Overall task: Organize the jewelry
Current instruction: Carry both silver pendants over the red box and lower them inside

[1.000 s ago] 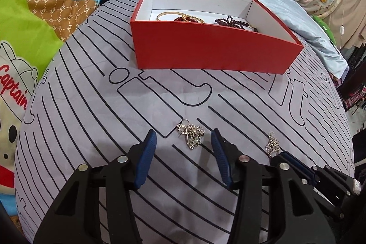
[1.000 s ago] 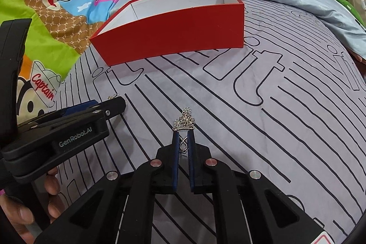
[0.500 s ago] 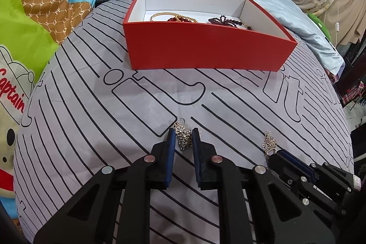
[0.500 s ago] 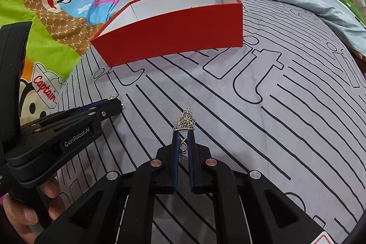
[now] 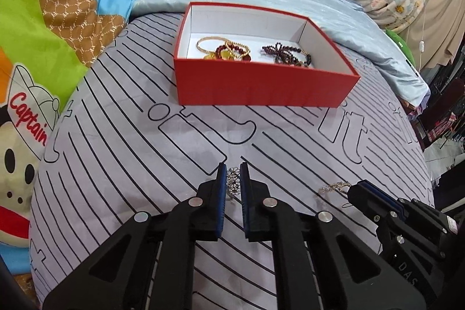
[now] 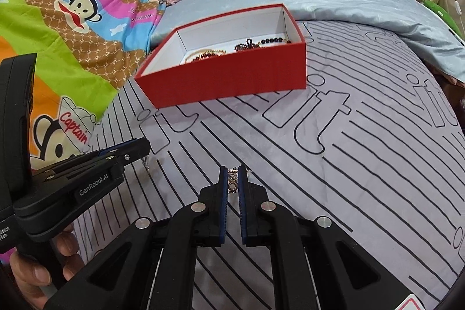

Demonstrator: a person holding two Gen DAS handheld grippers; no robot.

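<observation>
Two silver flower earrings pinched and raised over the bed, red box ahead.

Left tool clamped on one silver flower earring, right tool clamped on the other silver earring, both held above the striped grey bedsheet. Beyond them, on the sheet, an open red box with a gold bangle, red bead bracelet and dark bead bracelet inside. Cartoon monkey blanket at left.
</observation>
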